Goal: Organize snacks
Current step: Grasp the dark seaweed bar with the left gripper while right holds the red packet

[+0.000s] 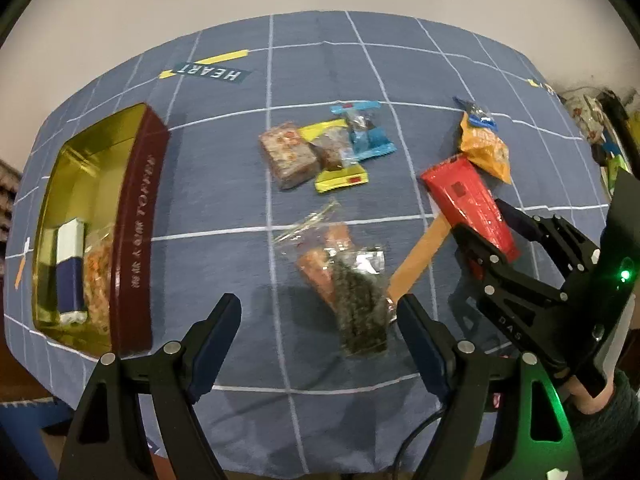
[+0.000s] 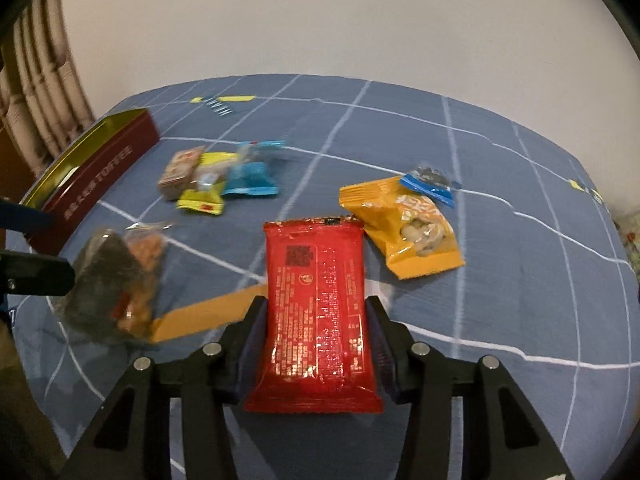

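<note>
A maroon tin [image 1: 138,216] with a gold inside stands at the left and holds a white-and-navy packet [image 1: 70,268] and an orange snack bag [image 1: 98,280]. My left gripper [image 1: 320,320] is open and empty, just short of a dark seaweed packet [image 1: 360,300] lying on an orange clear packet [image 1: 320,264]. My right gripper [image 2: 316,320] is shut on a red packet [image 2: 316,300], also seen in the left wrist view [image 1: 468,200]. The tin also shows in the right wrist view [image 2: 92,176].
On the blue grid cloth [image 1: 224,184] lie a brown cake packet [image 1: 288,152], a yellow packet [image 1: 336,168], a light blue packet [image 1: 364,132], an orange-yellow bag [image 2: 404,228] and a small blue packet [image 2: 430,184]. An orange strip [image 1: 416,264] lies under the red packet.
</note>
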Demonstrator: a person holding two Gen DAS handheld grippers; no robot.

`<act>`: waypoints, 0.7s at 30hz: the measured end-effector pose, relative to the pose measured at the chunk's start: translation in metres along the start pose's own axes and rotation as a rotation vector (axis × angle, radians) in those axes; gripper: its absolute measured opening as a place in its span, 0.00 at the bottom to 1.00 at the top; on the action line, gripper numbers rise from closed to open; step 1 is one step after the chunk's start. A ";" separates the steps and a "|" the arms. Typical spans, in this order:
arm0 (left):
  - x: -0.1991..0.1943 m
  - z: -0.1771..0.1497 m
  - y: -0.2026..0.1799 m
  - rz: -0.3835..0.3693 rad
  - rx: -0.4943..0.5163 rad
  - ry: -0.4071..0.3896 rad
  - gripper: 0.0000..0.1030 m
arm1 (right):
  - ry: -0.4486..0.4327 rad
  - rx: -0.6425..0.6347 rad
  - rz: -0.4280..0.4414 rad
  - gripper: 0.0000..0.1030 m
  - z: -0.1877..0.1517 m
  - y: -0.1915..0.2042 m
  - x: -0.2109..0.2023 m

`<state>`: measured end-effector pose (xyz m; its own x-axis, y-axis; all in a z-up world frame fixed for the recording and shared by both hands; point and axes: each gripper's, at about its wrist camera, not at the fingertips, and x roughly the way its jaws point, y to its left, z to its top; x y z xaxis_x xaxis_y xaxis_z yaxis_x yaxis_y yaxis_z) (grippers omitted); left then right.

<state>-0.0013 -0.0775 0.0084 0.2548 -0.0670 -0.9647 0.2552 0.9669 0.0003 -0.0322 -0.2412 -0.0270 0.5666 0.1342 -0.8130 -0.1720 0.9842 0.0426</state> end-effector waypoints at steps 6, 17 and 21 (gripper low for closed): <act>0.006 0.001 -0.006 0.010 0.014 -0.007 0.72 | -0.036 0.008 -0.009 0.48 -0.005 0.000 0.000; 0.018 0.000 0.002 -0.049 -0.028 0.033 0.43 | -0.034 0.004 -0.011 0.49 -0.005 0.002 0.001; 0.019 -0.002 0.004 -0.066 -0.037 0.046 0.27 | -0.034 0.005 -0.008 0.50 -0.004 0.001 0.001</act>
<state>0.0026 -0.0744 -0.0103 0.1951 -0.1199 -0.9734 0.2352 0.9693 -0.0722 -0.0351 -0.2402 -0.0298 0.5954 0.1299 -0.7929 -0.1633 0.9858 0.0389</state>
